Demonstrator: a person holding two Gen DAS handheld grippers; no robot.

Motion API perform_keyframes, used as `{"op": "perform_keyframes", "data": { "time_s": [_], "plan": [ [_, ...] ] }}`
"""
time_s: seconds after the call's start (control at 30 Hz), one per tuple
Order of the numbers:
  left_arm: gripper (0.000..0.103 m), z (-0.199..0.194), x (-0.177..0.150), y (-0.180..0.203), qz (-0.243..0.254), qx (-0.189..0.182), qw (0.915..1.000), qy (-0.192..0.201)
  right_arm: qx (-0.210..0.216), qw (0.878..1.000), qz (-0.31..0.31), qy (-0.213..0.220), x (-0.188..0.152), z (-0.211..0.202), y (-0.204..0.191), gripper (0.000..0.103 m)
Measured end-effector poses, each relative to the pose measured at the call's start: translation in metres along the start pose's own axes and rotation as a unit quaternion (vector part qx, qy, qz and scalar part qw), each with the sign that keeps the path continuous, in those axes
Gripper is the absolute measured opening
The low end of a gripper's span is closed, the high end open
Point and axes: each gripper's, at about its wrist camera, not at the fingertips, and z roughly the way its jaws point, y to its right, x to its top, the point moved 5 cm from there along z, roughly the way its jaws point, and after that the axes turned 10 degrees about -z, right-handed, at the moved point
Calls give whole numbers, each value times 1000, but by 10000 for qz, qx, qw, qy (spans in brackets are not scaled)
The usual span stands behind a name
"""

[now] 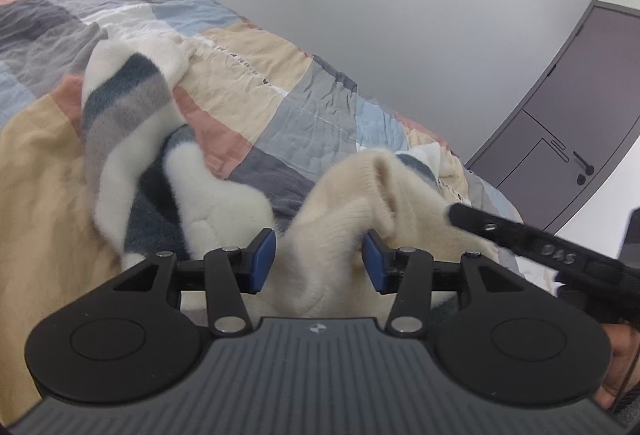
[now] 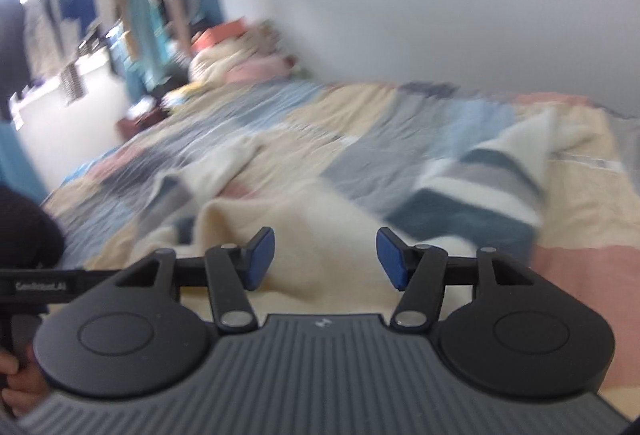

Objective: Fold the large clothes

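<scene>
We read "DAS" in raised letters on the black arm of the right gripper point(image 1: 560, 259), at the right edge of the left wrist view. In the right wrist view, a white label on the black bar of the left gripper point(image 2: 40, 286) seems to say "GenRobot.AI", though it is blurred. Small print along the patchwork bedcover point(image 1: 240, 63) is too fine to make out.

Cream sweater point(image 1: 340, 203) with blue-grey stripes; pastel patchwork quilt point(image 1: 248, 75).
</scene>
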Motion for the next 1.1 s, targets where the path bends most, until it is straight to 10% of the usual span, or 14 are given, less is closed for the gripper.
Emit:
{"op": "perform_keyframes", "data": {
  "time_s": [0.13,0.3,0.43,1.1],
  "plan": [
    [54,4,0,-5,-49,81,9999,-68,407,9963,-605,-460,4,37,-31,58],
    [54,11,0,-9,18,156,9998,-106,-88,9923,-1094,-573,6,68,-39,54],
    [54,17,-1,-8,155,156,9997,-102,-554,9955,-629,-440,3,73,-17,16],
    [78,-8,-29,53,1336,256,9884,671,-1639,9779,47,1294,-7,-70,-16,7]
  ]
}}
